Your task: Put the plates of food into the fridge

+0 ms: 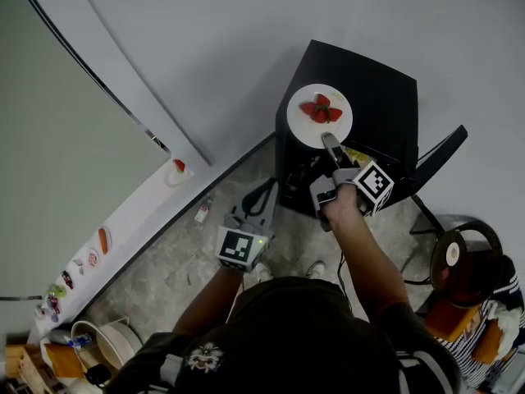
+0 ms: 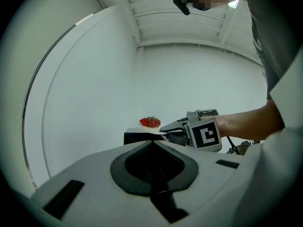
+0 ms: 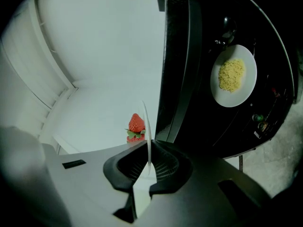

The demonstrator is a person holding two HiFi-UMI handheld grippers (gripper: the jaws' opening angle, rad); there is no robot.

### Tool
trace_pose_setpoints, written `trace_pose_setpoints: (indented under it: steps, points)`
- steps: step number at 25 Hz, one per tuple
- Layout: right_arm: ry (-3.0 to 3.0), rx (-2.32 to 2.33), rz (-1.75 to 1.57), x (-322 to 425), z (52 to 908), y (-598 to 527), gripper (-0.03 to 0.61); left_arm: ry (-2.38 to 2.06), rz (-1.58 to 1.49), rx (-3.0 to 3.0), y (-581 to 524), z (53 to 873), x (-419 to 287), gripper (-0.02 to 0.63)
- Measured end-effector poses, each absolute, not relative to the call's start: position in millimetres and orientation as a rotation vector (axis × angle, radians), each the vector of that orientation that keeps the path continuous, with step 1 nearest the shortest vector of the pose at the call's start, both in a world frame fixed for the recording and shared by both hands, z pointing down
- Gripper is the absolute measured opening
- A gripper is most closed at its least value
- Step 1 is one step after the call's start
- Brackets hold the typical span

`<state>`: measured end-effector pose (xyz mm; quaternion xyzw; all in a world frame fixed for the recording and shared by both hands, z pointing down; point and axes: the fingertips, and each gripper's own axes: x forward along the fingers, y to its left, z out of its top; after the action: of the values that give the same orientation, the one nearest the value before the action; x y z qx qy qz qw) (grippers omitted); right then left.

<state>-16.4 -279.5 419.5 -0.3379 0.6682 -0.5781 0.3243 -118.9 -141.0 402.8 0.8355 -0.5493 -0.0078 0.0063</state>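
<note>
A white plate with strawberries lies on top of the black fridge. My right gripper is shut on the plate's near rim. In the right gripper view the plate stands edge-on between the pads of the right gripper, with the strawberries beyond. A second plate of yellow food rests on a dark surface of the fridge. My left gripper hangs lower, over the floor left of the fridge, shut and empty. The left gripper view shows its jaws pointing towards the strawberry plate.
A long white ledge at the left carries several small plates of food. A small bottle lies on the stone floor. A round stool and a seated person's sleeve are at the right. Bowls sit at the bottom left.
</note>
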Motion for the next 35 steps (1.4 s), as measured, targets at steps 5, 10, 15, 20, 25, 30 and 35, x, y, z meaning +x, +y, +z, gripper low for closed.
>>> trace_pose_setpoints:
  steps: [5, 10, 15, 20, 25, 30, 35]
  points:
    - [1.801, -0.858, -1.485, -16, 414, -264, 0.034, -1.718, 0.012, 2.603, -136, 410, -122, 0.023]
    - [1.828, -0.833, -1.490, -16, 412, -243, 0.034, -1.725, 0.044, 2.590, -130, 418, -127, 0.023]
    - [1.863, -0.812, -1.532, -20, 418, -214, 0.035, -1.731, 0.024, 2.564, -124, 425, -131, 0.023]
    - [1.873, -0.836, -1.578, -20, 437, -188, 0.035, -1.738, 0.059, 2.521, -117, 438, -141, 0.023]
    - [1.880, -0.876, -1.615, -18, 458, -165, 0.035, -1.732, 0.068, 2.480, -110, 449, -149, 0.023]
    - [1.879, -0.949, -1.660, -19, 491, -145, 0.035, -1.733, 0.046, 2.464, -107, 458, -150, 0.023]
    - [1.844, -1.005, -1.695, -15, 518, -146, 0.035, -1.730, 0.073, 2.462, -104, 468, -149, 0.023]
